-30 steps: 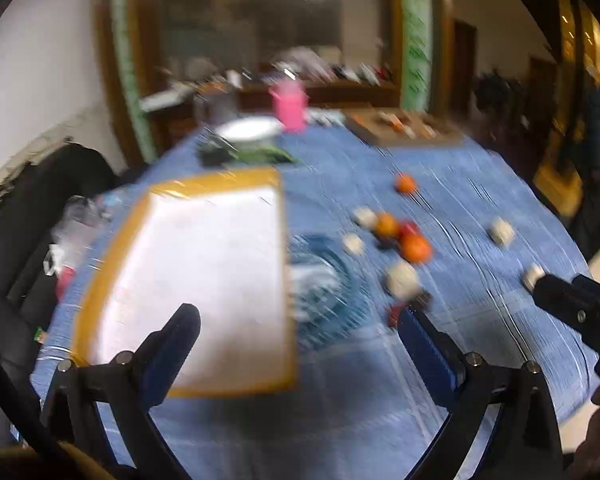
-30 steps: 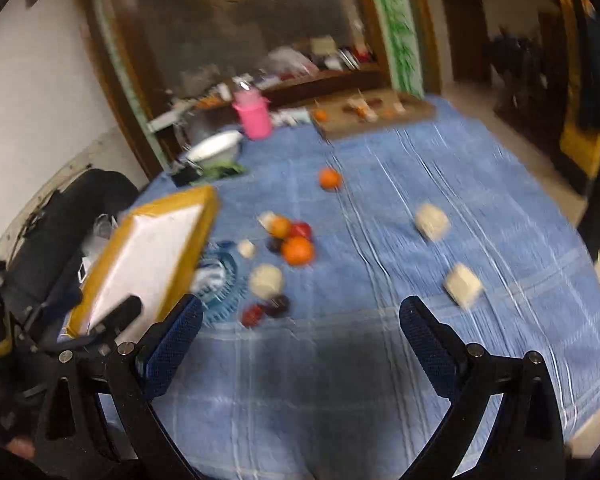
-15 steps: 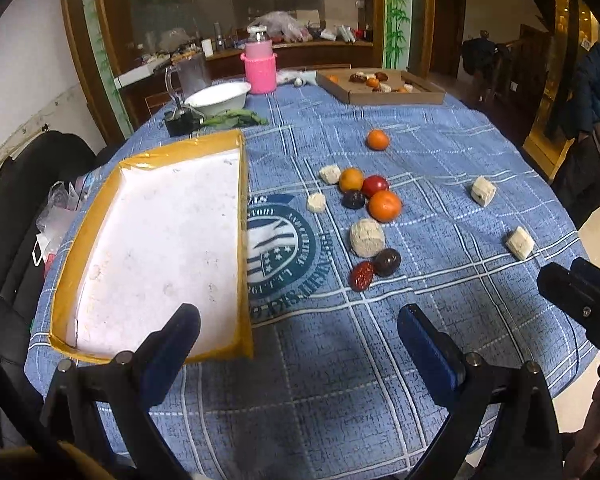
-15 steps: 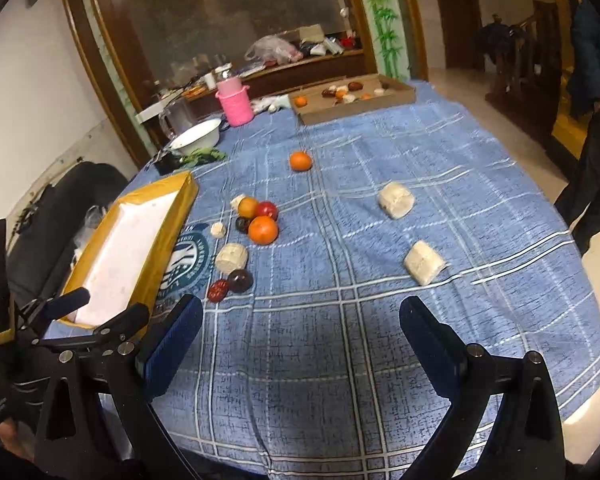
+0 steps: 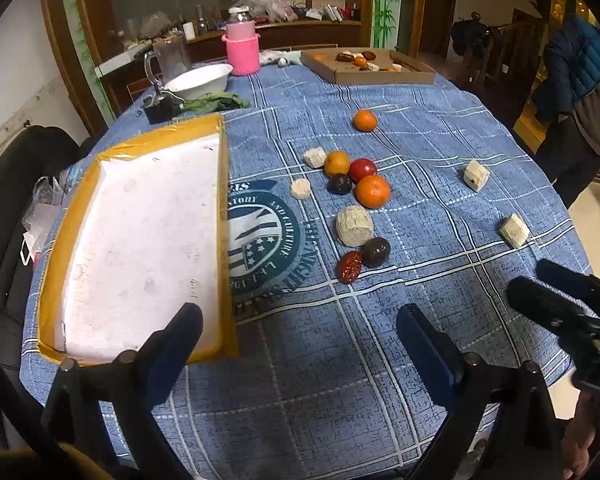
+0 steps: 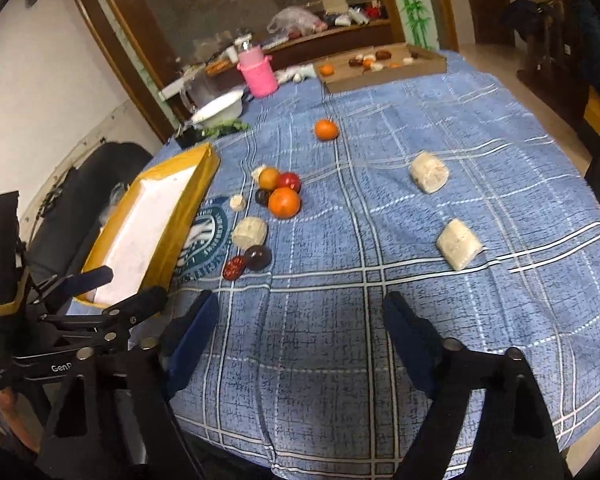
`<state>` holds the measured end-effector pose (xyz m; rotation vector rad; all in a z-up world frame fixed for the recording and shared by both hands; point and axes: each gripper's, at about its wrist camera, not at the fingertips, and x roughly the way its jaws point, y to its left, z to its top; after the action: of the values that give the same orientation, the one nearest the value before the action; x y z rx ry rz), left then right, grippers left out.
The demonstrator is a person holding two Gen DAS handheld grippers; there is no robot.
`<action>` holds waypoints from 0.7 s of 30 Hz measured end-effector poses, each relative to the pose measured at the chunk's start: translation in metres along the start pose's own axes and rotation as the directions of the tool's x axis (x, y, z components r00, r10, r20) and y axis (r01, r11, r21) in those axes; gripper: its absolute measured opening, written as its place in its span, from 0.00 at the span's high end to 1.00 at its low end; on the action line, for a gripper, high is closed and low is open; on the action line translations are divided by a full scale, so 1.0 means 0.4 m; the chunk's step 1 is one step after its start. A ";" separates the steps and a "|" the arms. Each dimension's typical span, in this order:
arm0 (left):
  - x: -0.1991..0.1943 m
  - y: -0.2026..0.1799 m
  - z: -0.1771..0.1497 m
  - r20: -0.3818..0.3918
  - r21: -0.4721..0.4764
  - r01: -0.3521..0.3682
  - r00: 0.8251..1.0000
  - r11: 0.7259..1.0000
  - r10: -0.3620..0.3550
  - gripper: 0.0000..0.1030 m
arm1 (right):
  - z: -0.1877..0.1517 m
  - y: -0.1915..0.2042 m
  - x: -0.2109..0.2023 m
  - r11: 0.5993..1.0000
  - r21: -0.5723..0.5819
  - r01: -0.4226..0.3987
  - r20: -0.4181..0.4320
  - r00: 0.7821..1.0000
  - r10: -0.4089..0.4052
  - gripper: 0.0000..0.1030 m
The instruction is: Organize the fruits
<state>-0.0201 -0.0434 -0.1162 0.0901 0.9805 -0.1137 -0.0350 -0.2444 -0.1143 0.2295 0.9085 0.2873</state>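
Observation:
A yellow-rimmed white tray (image 5: 220, 216) lies at the table's left; it also shows in the right wrist view (image 6: 188, 204). Fruits sit in a loose cluster mid-table: a large orange (image 5: 373, 191) (image 6: 284, 202), a red fruit (image 5: 363, 169), a small orange (image 5: 337, 162), dark plums (image 5: 375, 252) (image 6: 257, 257), a red date (image 5: 349, 267) (image 6: 234, 267). One orange (image 5: 365, 120) (image 6: 326, 129) lies apart, farther back. My left gripper (image 5: 300, 340) is open and empty above the near table edge. My right gripper (image 6: 300, 328) is open and empty, to its right.
Several pale corn-cob pieces (image 5: 354, 226) (image 6: 459, 243) lie among and right of the fruits. A cardboard box (image 5: 380, 76) of fruit, a pink canister (image 5: 242, 50) and a white bowl (image 5: 198, 78) stand at the back. A black chair (image 5: 8, 200) is at left.
Both views were blurred by motion a second ago and are steady now. Both grippers have drawn a little closer to the table. Nothing on the table has moved.

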 end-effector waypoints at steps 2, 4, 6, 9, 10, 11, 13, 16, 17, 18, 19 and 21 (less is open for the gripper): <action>0.007 0.003 0.007 -0.021 -0.002 0.013 1.000 1.000 -0.013 0.04 | 0.008 0.004 0.019 1.000 -0.008 -0.003 -0.033 0.999 0.003 0.27; 0.013 0.007 0.015 -0.038 -0.008 0.026 0.999 1.000 -0.027 0.04 | 0.017 0.010 0.031 1.000 -0.024 0.006 -0.060 0.998 -0.007 0.27; 0.015 0.007 0.027 -0.046 -0.002 0.023 0.999 1.000 -0.023 0.05 | 0.029 0.018 0.039 0.999 -0.045 0.023 -0.091 0.996 -0.027 0.27; 0.020 0.007 0.044 -0.047 0.011 0.011 0.999 1.000 -0.010 0.05 | 0.049 0.014 0.056 0.999 -0.046 0.024 -0.146 0.989 -0.031 0.27; 0.024 0.006 0.050 -0.053 0.013 0.011 0.999 1.000 -0.010 0.05 | 0.053 0.011 0.062 0.999 -0.044 0.022 -0.158 0.987 -0.029 0.27; 0.028 0.007 0.056 -0.060 0.013 0.014 0.998 1.000 -0.013 0.05 | 0.059 0.009 0.070 0.999 -0.043 0.015 -0.180 0.983 -0.023 0.27; 0.034 0.008 0.068 -0.074 0.011 0.025 0.997 1.000 -0.024 0.05 | 0.073 0.007 0.087 0.998 -0.053 -0.018 -0.238 0.971 0.004 0.27; 0.040 0.006 0.084 -0.095 0.025 0.035 0.995 0.999 -0.033 0.05 | 0.087 0.015 0.093 0.995 -0.085 -0.055 -0.282 0.959 0.029 0.27; 0.040 0.005 0.088 -0.098 0.030 0.035 0.995 0.999 -0.032 0.05 | 0.090 0.021 0.095 0.993 -0.101 -0.065 -0.304 0.952 0.031 0.27; 0.041 0.003 0.092 -0.103 0.036 0.035 0.994 0.999 -0.031 0.05 | 0.093 0.024 0.095 0.991 -0.112 -0.068 -0.318 0.948 0.030 0.27; 0.042 0.002 0.096 -0.109 0.040 0.037 0.993 0.999 -0.033 0.05 | 0.095 0.025 0.096 0.991 -0.118 -0.067 -0.334 0.942 0.024 0.27; 0.043 0.002 0.103 -0.131 0.041 0.052 0.990 0.998 -0.046 0.05 | 0.101 0.025 0.094 0.990 -0.126 -0.062 -0.354 0.935 0.014 0.27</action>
<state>0.0235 -0.0488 -0.1075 0.1149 1.1109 -0.1761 0.0176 -0.2255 -0.1149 0.0693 1.2360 0.4342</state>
